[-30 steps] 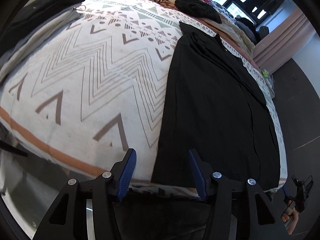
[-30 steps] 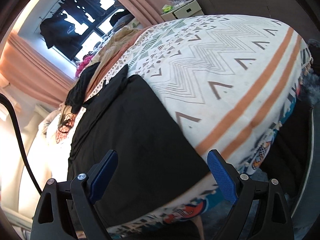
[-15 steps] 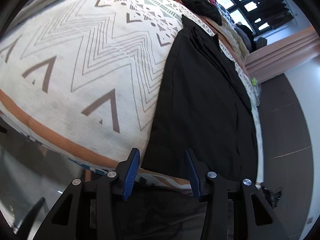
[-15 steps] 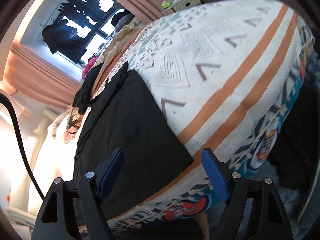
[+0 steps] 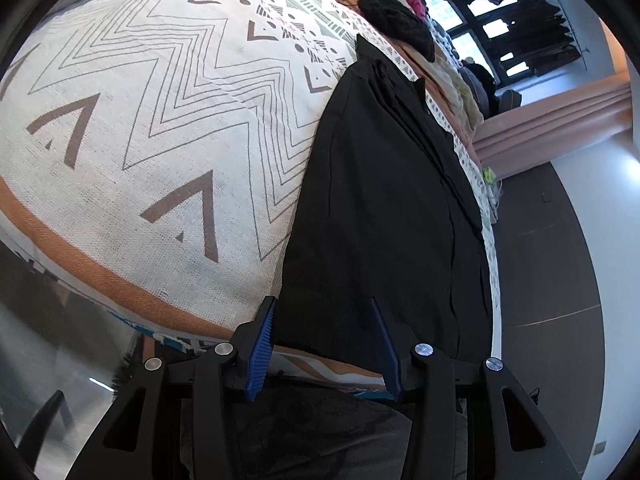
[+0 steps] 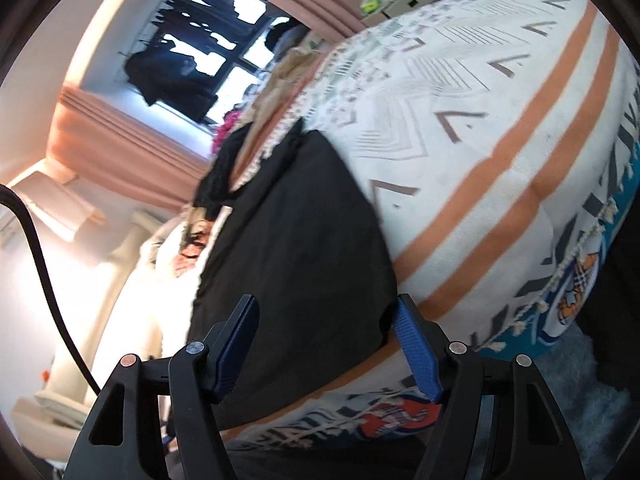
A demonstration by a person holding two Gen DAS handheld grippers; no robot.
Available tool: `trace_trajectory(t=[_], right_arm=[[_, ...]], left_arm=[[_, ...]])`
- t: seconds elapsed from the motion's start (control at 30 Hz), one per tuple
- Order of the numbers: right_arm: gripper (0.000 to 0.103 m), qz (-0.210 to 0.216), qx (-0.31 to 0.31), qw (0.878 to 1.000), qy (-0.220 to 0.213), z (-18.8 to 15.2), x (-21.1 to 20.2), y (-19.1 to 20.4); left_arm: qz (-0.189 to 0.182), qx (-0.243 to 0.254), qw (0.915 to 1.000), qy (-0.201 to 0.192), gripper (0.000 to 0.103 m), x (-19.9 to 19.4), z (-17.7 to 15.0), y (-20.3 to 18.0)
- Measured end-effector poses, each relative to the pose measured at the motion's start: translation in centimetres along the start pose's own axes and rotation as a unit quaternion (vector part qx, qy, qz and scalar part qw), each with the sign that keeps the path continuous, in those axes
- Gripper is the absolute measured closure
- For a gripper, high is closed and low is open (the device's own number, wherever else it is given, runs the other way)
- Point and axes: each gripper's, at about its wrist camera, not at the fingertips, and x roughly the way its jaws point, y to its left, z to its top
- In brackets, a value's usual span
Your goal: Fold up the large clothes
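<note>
On the bedspread (image 5: 168, 128), both tongs (image 5: 323, 312) (image 6: 326, 312) gape around the black garment's (image 5: 380, 200) hem.

Matt black garment (image 5: 384, 208) on coarse woven bedspread (image 5: 168, 128)

Patterned bedspread (image 5: 168, 128), heaped clothes (image 5: 394, 20), pink curtain (image 6: 132, 148).

My two wrist cameras sit low and close at the bed's (image 5: 120, 160) near edge, facing along it; both share the black garment (image 5: 380, 200) at frame centre.
</note>
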Motion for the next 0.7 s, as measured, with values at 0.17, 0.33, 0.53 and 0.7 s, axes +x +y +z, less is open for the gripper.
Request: trace_trajectory(t=[0.17, 0.33, 0.53, 0.7], right_arm=[[0.033, -0.001, 0.007, 1.0, 0.002, 0.0, 1.0, -0.8], [0.033, 0.049, 0.013, 0.999, -0.005, 0.1, 1.9, -0.4], [0.033, 0.037, 0.013, 0.999, 0.0, 0.6, 4.0, 0.4], [0.044, 0.015, 0.009, 1.0, 0.003, 0.9, 5.3, 1.5]], left_arm=[[-0.004, -0.007, 0.9999, -0.006, 0.055, 0.4, 0.5, 0.3], [-0.011, -0.012, 0.9998, -0.011, 0.056, 0.6, 0.8, 0.6], [-0.042, -0.017, 0.999, -0.001, 0.058, 1.6, 0.7, 0.5], [-0.03, -0.035, 0.9989, 0.005, 0.09, 2.3, 0.5, 1.2]])
